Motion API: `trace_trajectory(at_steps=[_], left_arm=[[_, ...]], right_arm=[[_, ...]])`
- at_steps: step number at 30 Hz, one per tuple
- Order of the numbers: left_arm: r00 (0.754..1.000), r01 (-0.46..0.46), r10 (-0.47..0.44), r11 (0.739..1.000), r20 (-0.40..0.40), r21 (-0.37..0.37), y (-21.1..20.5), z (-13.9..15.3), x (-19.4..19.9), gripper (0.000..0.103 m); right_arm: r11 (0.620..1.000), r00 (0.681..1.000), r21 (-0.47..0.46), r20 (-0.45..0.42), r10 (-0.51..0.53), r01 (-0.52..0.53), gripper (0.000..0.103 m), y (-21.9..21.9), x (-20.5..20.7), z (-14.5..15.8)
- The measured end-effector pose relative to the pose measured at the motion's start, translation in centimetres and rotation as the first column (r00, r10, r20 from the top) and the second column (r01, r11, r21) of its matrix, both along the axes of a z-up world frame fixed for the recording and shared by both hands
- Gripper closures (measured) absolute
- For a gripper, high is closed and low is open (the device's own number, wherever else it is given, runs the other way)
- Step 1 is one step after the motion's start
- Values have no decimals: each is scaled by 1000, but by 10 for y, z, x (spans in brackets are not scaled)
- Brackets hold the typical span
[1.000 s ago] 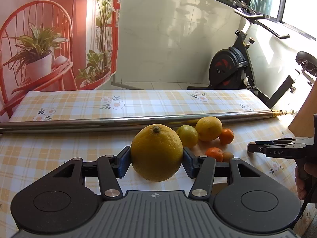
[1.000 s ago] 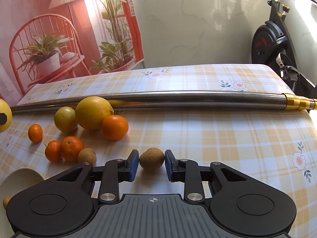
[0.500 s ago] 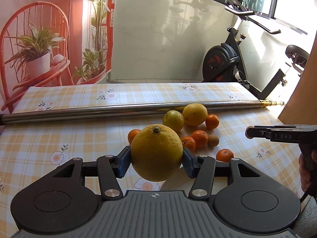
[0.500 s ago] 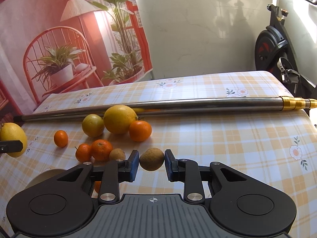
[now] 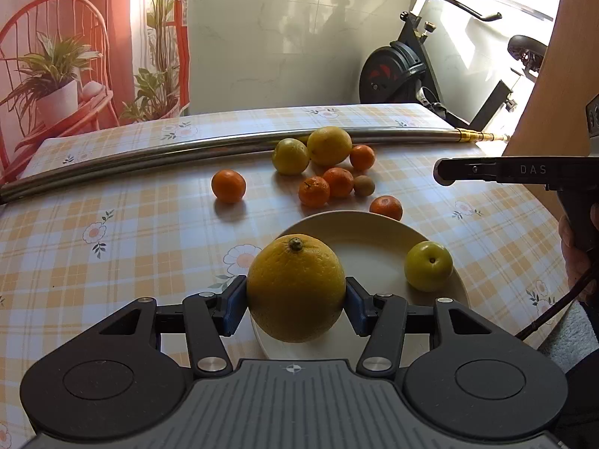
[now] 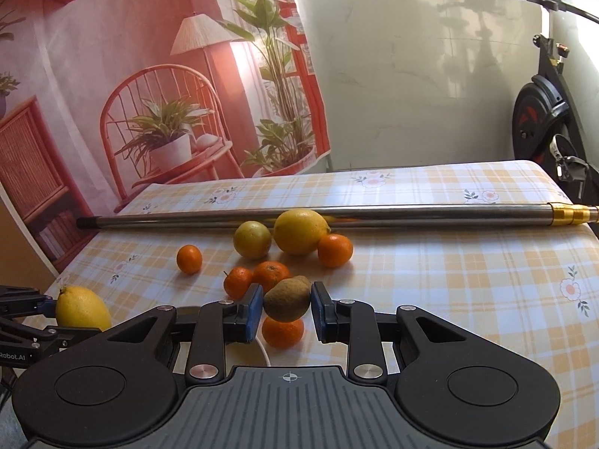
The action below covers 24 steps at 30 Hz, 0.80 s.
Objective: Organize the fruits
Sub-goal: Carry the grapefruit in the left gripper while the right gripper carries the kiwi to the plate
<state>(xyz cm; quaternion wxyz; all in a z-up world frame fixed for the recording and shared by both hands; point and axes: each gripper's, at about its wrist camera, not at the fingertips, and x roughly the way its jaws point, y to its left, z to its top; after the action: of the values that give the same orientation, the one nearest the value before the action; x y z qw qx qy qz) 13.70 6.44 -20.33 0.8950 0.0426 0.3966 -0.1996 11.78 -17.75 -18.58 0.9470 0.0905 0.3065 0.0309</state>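
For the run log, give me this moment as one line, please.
left gripper: shut on large yellow citrus, above plate | right gripper: shut on kiwi | plate: one green fruit

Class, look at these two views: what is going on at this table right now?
A person is sorting fruit with a handheld gripper in each hand. The left gripper is clamped on a large yellow citrus above the white plate, where one yellow-green fruit already sits. The right gripper holds a small brown fruit. Several oranges and yellow citrus lie loose on the checked tablecloth near a metal pole.
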Motion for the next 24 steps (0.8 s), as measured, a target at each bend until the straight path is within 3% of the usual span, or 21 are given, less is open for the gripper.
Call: trace_trajectory(at_steps=[13, 24], left_arm=[[994, 67, -59, 993, -90, 94, -19, -20, -19, 46], [995, 64, -50, 986, -90, 153, -26, -29, -8, 46]], right_arm=[[1000, 1000, 15, -7, 0, 0, 77, 1, -14, -9], [1000, 1000, 29, -8, -4, 5, 77, -1, -13, -11]])
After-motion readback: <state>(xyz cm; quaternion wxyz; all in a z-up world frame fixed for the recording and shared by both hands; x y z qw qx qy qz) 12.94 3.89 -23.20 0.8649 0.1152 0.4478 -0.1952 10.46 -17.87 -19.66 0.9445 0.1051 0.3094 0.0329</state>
